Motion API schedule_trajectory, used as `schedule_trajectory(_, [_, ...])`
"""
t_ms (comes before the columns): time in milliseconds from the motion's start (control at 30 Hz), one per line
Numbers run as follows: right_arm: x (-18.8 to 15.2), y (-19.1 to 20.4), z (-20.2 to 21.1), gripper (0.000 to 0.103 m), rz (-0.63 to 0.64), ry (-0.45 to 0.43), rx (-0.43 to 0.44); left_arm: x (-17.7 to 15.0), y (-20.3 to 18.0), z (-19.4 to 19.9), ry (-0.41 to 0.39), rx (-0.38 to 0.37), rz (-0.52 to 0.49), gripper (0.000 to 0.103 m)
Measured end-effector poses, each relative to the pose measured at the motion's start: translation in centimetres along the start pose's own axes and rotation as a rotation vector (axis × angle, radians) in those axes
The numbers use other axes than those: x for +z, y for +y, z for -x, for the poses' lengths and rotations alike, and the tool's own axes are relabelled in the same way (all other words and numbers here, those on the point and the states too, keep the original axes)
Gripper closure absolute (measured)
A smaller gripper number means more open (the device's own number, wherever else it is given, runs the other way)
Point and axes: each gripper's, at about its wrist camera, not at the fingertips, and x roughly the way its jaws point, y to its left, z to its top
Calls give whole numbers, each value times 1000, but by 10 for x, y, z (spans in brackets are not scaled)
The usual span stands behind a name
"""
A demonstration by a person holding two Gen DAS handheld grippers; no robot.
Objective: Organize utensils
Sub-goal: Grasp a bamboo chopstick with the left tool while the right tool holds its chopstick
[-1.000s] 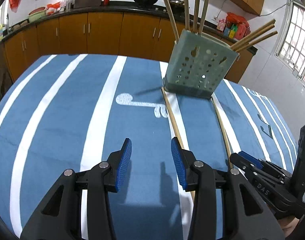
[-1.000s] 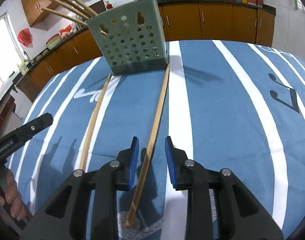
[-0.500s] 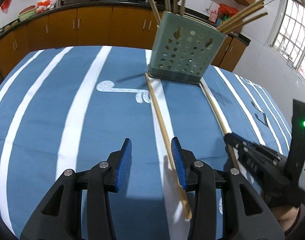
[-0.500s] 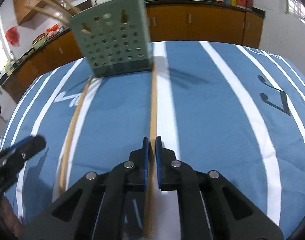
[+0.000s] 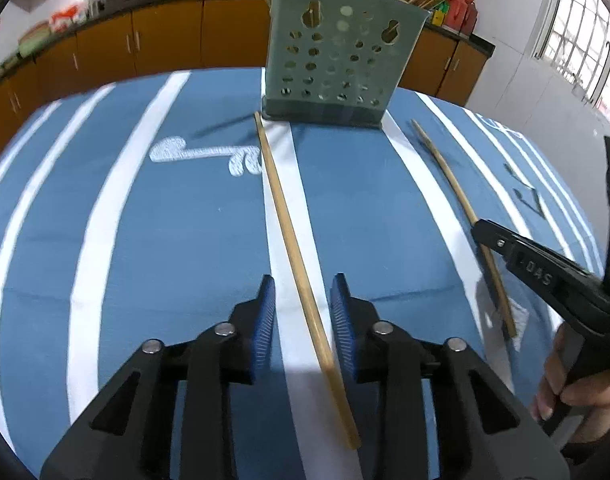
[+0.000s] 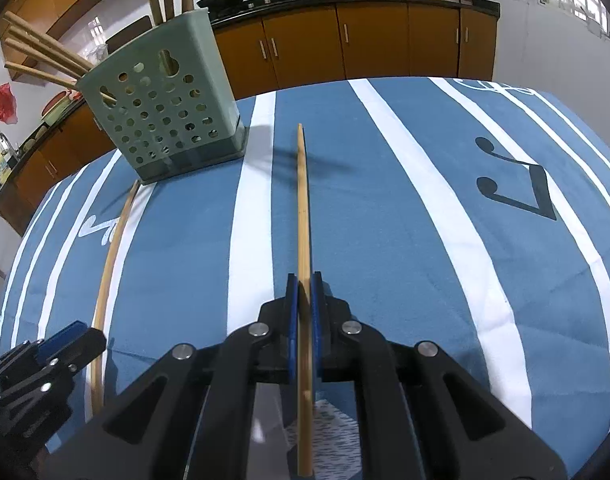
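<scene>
A pale green perforated utensil holder stands at the far side of the table with several wooden chopsticks leaning out of it. One loose chopstick lies on the cloth and runs between the blue pads of my left gripper. Its jaws are closing, with a gap still showing on both sides of the stick. My right gripper is shut on the other chopstick, whose far tip hovers above its shadow, to the right of the holder. In the left wrist view the right gripper shows at the right edge.
A blue tablecloth with white stripes and music-note prints covers the table. Orange cabinets and a dark counter with pots run behind it. A person's hand grips the right tool. The left gripper shows at the lower left of the right wrist view.
My left gripper slid right over the left chopstick and its jaws narrowed. My right gripper shut on the right chopstick, which has come away from the holder's base.
</scene>
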Motion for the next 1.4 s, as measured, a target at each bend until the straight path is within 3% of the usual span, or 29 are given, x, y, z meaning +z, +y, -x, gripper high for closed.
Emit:
schedule_trajectory(100, [0,1,0,95,11,1,2,2,-1,-3,-6,51,-10,94])
schedule_trajectory(467, [7,14,-6,95,82,17,32,28,63,-11,-17,178,79,96])
schedule_trajectory(700, [21,12,-18,95,114,-4,-16,37,80,-16,-47,172,83,95])
schedule_trajectory(1400, [24,7,-20,95,96,0,8,39,79,-19,-56,166,83,94])
